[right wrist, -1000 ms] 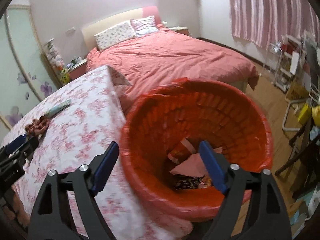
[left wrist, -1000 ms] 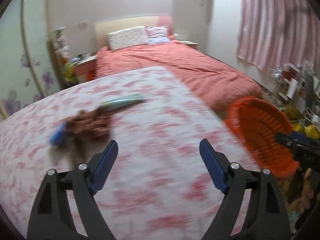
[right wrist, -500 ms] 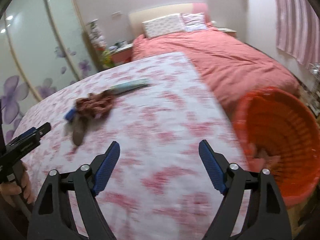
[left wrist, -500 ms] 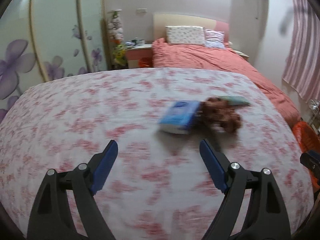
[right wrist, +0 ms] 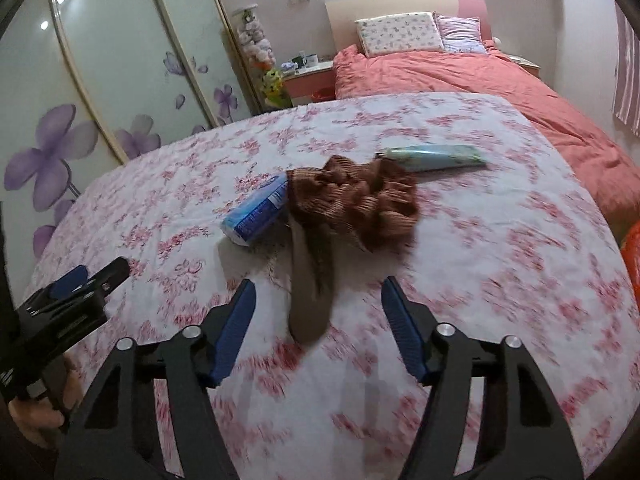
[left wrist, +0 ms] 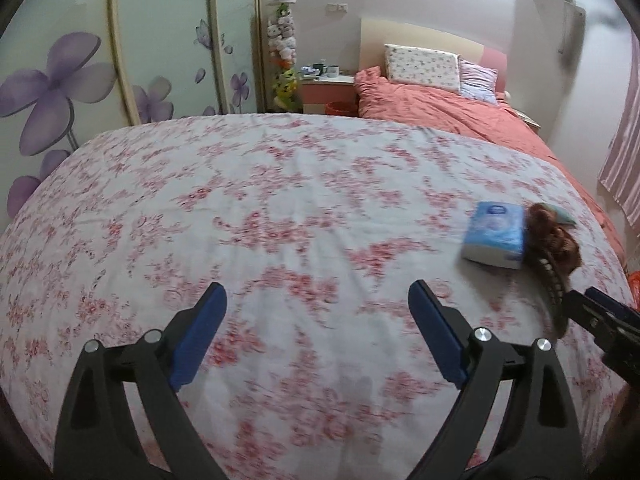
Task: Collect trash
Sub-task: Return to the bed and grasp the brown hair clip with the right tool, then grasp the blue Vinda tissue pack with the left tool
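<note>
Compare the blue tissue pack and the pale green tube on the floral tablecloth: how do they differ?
The blue plastic tissue pack is short and blocky; the pale green squeeze tube is long, slim and flat at one end. The pack lies left of the brown ribbed cloth, nearer the right claw; the tube lies behind the cloth, farther off. Both rest on the tablecloth, touching or tucked against the cloth.
</note>
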`<state>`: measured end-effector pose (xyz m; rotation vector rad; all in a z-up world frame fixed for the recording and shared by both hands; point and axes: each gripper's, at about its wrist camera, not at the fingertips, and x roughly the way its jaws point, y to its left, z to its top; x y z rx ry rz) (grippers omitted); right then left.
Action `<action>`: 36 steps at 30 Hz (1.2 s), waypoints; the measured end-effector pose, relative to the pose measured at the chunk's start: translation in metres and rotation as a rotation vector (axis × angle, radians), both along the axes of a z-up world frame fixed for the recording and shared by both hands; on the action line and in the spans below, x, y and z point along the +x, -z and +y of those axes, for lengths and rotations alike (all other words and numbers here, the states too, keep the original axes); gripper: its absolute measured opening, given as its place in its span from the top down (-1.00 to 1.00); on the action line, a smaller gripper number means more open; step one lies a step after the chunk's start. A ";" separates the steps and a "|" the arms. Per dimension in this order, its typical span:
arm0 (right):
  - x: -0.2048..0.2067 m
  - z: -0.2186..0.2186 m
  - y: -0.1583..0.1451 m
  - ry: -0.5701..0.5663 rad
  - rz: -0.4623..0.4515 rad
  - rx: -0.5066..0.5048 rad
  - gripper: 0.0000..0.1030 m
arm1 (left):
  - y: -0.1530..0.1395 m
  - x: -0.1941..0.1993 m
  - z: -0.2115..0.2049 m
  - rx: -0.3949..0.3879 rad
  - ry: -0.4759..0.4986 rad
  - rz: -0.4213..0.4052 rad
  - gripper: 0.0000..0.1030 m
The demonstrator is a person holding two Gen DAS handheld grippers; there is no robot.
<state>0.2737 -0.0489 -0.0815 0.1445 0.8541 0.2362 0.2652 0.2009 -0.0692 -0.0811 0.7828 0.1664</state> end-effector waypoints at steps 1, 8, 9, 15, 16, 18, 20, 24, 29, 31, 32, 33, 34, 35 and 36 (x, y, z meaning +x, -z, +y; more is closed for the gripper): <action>0.006 0.003 0.002 0.006 0.007 -0.008 -0.14 | 0.001 0.001 0.003 -0.003 -0.002 0.002 -0.76; 0.022 0.013 0.013 0.025 0.042 -0.050 0.51 | 0.008 0.007 0.014 -0.020 0.001 0.021 -0.76; 0.022 0.012 0.013 0.020 0.048 -0.043 0.53 | 0.009 0.007 0.014 -0.022 0.002 0.022 -0.76; 0.006 -0.004 0.010 -0.014 0.053 0.018 0.76 | 0.009 0.009 0.003 -0.023 0.027 0.022 -0.76; 0.001 -0.007 0.008 -0.023 0.050 0.031 0.76 | 0.008 0.009 -0.001 -0.024 0.034 0.021 -0.76; -0.007 -0.014 0.003 -0.036 0.037 0.048 0.76 | 0.007 0.010 -0.008 -0.027 0.046 0.022 -0.76; -0.016 -0.022 -0.004 -0.050 0.015 0.083 0.76 | 0.006 0.012 -0.016 -0.031 0.062 0.023 -0.76; -0.030 -0.040 -0.018 -0.045 -0.026 0.141 0.77 | 0.003 0.015 -0.042 -0.042 0.114 0.017 -0.77; -0.041 -0.073 -0.031 0.024 -0.077 0.181 0.77 | 0.002 0.026 -0.079 -0.040 0.184 0.009 -0.84; -0.042 -0.085 -0.032 0.068 -0.092 0.162 0.77 | 0.003 0.035 -0.096 -0.027 0.215 0.016 -0.84; -0.041 -0.093 -0.030 0.094 -0.089 0.157 0.77 | 0.004 0.039 -0.104 -0.020 0.228 0.020 -0.84; -0.041 -0.100 -0.028 0.112 -0.083 0.158 0.77 | 0.005 0.044 -0.112 -0.005 0.239 0.024 -0.84; -0.039 -0.108 -0.025 0.134 -0.074 0.159 0.77 | 0.007 0.049 -0.119 0.011 0.248 0.031 -0.84; -0.038 -0.114 -0.022 0.154 -0.067 0.159 0.77 | 0.009 0.053 -0.124 0.024 0.253 0.037 -0.84; -0.037 -0.121 -0.019 0.170 -0.061 0.159 0.77 | 0.012 0.058 -0.129 0.038 0.258 0.044 -0.84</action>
